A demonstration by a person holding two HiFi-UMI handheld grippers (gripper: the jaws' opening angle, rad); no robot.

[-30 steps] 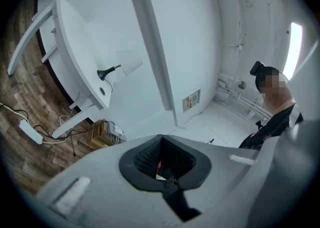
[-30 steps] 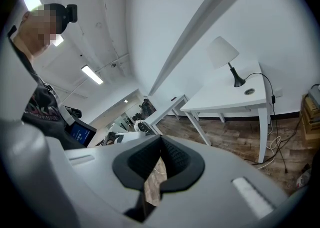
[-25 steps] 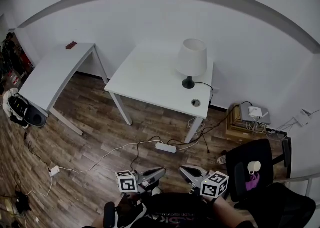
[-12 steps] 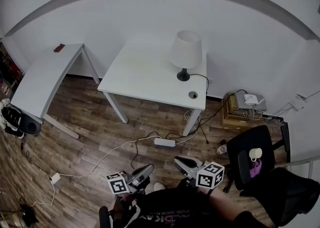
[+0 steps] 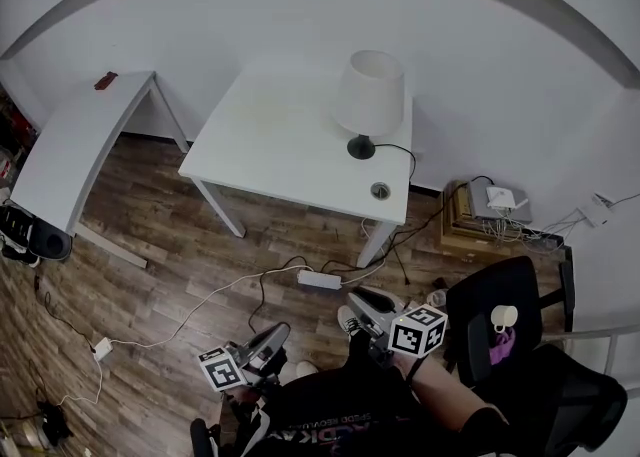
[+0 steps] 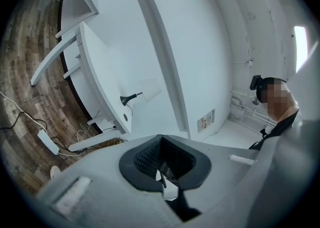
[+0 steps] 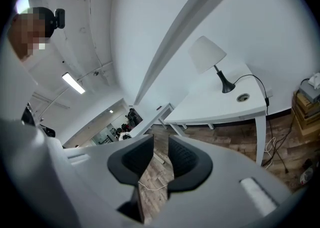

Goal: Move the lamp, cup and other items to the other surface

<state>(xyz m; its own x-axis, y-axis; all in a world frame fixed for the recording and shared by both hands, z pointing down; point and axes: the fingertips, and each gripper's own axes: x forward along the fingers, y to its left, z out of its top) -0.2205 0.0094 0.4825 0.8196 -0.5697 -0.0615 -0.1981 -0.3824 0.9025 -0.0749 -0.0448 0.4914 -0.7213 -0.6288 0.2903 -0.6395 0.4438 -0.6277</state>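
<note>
In the head view, the lamp (image 5: 370, 100) stands on the white table (image 5: 270, 150), well ahead of both grippers. The cup (image 5: 503, 317) sits on the chair (image 5: 520, 283) just right of the right gripper (image 5: 358, 297), which reaches further forward than a second ago. In the left gripper view, the left gripper (image 6: 161, 161) is closed and empty. In the right gripper view, the jaws have just been opening, with only floor (image 7: 155, 178) between them.

The right hand-held gripper (image 5: 360, 303) has just been opening its jaws, empty.

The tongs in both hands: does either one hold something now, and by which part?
Nothing is held. The right tongs have just been opening, with only floor visible between the jaws; the left tongs are closed on nothing.
</note>
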